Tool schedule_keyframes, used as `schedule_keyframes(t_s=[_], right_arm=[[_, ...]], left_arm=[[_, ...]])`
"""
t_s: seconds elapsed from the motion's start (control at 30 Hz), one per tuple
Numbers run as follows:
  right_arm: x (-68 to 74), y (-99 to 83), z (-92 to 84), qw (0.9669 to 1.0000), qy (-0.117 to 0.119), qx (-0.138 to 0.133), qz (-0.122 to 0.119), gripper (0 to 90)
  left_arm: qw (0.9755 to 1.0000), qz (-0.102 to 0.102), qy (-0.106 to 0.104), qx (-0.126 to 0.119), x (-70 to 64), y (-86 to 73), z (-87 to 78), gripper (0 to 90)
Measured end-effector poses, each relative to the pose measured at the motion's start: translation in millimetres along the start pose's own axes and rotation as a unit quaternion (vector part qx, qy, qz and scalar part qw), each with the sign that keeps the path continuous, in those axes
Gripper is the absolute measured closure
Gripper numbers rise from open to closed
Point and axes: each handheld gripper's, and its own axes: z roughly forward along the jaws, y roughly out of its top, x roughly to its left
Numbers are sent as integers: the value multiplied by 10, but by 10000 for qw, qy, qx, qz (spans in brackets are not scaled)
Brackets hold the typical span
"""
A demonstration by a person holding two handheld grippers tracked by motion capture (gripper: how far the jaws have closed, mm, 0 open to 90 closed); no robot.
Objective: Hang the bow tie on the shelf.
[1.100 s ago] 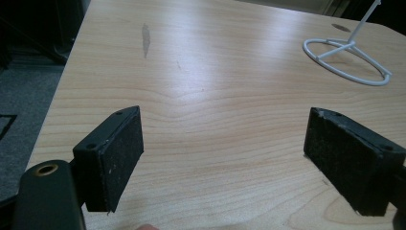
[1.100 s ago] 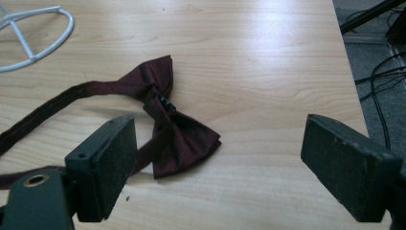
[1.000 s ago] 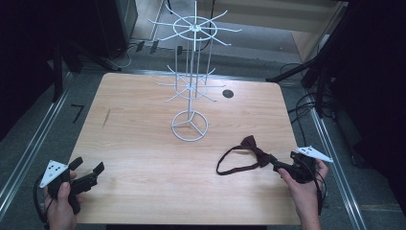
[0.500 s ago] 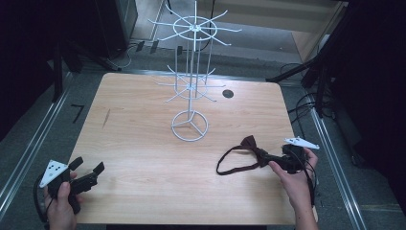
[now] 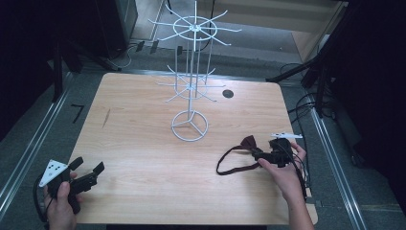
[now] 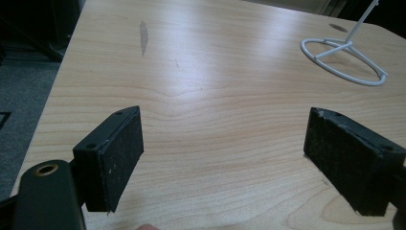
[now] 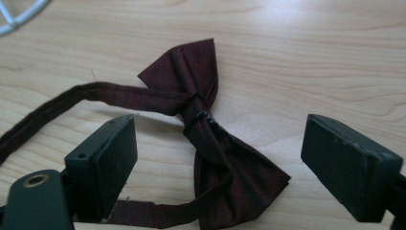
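- Maroon bow tie (image 7: pixel 210 143) lies flat on the worktop (image 5: pixel 143 143), between the spread jaws of the right tool (image 5: pixel 279 152), its long axis running away from the camera.
- Its strap (image 5: pixel 230 160) loops leftward, partly cut off.
- Left tool (image 5: pixel 85 173), spread and empty, sits well apart.
- White wire stand (image 5: pixel 190 125) stands beyond.

light: even, overhead | glare: sheen on table (image 6: pixel 230 43) | surroundings: dark | focus: sharp | shadows: soft
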Motion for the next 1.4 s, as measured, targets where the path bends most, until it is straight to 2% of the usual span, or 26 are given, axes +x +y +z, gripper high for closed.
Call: schedule_keyframes(t_s=[0.07, 0.17, 0.23, 0.3, 0.33, 0.37, 0.43, 0.6, 0.77, 0.9, 1.1, 1.17, 1.2, 1.27, 1.3, 1.4], right_arm=[[19, -5, 38, 9999, -10, 107, -35, 168], [45, -16, 94, 9996, -77, 217, -148, 273], [47, -23, 144, 9995, -105, 268, -110, 342], [50, -25, 155, 9995, -145, 270, -92, 366], [46, -33, 174, 9993, -201, 285, -118, 406], [39, -46, 195, 9992, -243, 311, -111, 487], [33, -59, 207, 9991, -233, 334, -87, 505], [28, -96, 194, 9994, -217, 226, -120, 583], [47, -132, 182, 9991, -318, 122, -261, 704], [62, -160, 169, 9990, -337, -6, -285, 735], [109, -200, 128, 9985, -240, -397, -302, 740], [130, -195, 92, 9978, -186, -575, -286, 740], [158, -178, 48, 9965, -150, -754, -317, 741], [170, -169, 29, 9960, -134, -819, -319, 741], [211, -137, -30, 9942, -84, -1004, -371, 741], [252, -108, -81, 9926, -17, -1149, -390, 741]], left_arm=[[10000, -4, -5, 4, -1, 0, 1, 144], [10000, -12, -16, 10, 3, 1, 1, 144], [10000, -11, -19, 16, 4, 1, 1, 144], [10000, -13, -18, 17, 4, 1, 1, 144], [10000, -13, -12, 18, 4, 1, 1, 144], [10000, -15, -12, 18, 4, 1, 1, 144], [10000, -15, -19, 28, 6, 2, 0, 144], [10000, -15, -14, 22, 5, 1, 1, 144], [10000, -18, -8, 22, 4, 1, 1, 145], [10000, -18, -17, 31, 2, 2, 1, 144], [10000, -20, -20, 31, 2, 2, 2, 144], [10000, -26, -18, 27, 3, 1, 1, 144], [10000, -26, -18, 27, 3, 1, 1, 144], [10000, -18, -20, 31, 3, 2, 2, 144], [10000, -18, -21, 32, 2, 2, 2, 144], [10000, -22, -22, 26, 3, 1, 1, 145]])
